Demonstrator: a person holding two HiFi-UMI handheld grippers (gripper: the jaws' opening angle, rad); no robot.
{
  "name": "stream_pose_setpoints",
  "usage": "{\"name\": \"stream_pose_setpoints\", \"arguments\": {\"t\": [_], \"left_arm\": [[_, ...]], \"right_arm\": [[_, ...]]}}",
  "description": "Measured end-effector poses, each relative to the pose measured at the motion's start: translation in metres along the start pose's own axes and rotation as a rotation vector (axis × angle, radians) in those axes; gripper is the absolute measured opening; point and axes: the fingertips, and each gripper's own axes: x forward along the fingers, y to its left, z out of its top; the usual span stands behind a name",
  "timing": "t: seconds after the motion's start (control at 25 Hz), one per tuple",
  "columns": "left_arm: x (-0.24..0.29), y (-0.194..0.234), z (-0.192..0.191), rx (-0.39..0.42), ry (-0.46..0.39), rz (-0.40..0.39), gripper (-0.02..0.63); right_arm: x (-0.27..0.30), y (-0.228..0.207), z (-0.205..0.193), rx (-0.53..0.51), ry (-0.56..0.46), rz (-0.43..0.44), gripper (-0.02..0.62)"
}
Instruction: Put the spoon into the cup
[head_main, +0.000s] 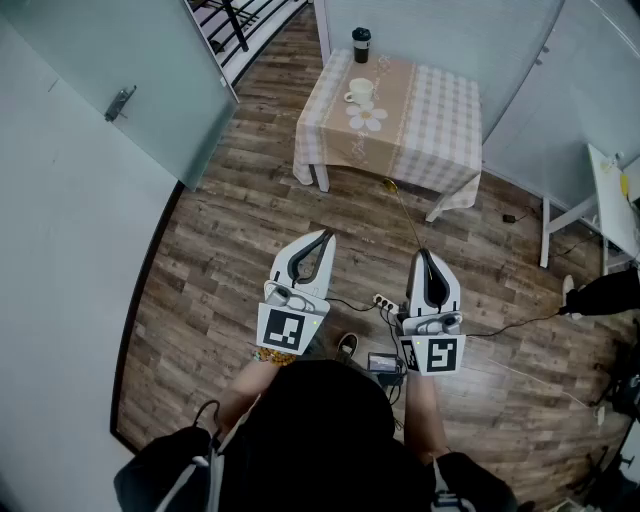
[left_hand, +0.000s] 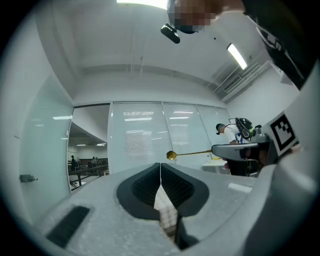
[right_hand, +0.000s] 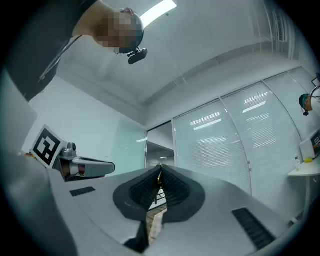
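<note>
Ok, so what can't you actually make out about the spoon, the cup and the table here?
- Cup contents: too small and too far off in the head view.
- Spoon in the right gripper view: only a gold sliver shows between the shut jaws of the right gripper; its bowl can't be made out there.
- Table in both gripper views: the gripper bodies hide it, bar a checked sliver.
</note>
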Motion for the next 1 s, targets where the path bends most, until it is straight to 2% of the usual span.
{"name": "stream_pose_setpoints", "arguments": {"t": [0.16, 0.44, 0.72, 1.0], "left_arm": [[-0.001, -0.019, 0.007, 0.003, 0.007, 0.014, 0.02], [0.014, -0.032, 0.011, 0.024, 0.006, 0.013, 0.019], [0.038, 0.004, 0.0, 0.0, -0.009, 0.044, 0.02], [0.074, 0.064, -0.014, -0.022, -0.047, 0.049, 0.02]], "right_arm": [[-0.02, -0.009, 0.013, 0.056, -0.026, 0.01, 0.008], [-0.018, -0.018, 0.017, 0.085, -0.036, 0.066, 0.008], [0.026, -0.015, 0.004, 0.061, -0.009, 0.127, 0.008], [0.095, -0.003, -0.02, 0.039, 0.009, 0.154, 0.008]]}}
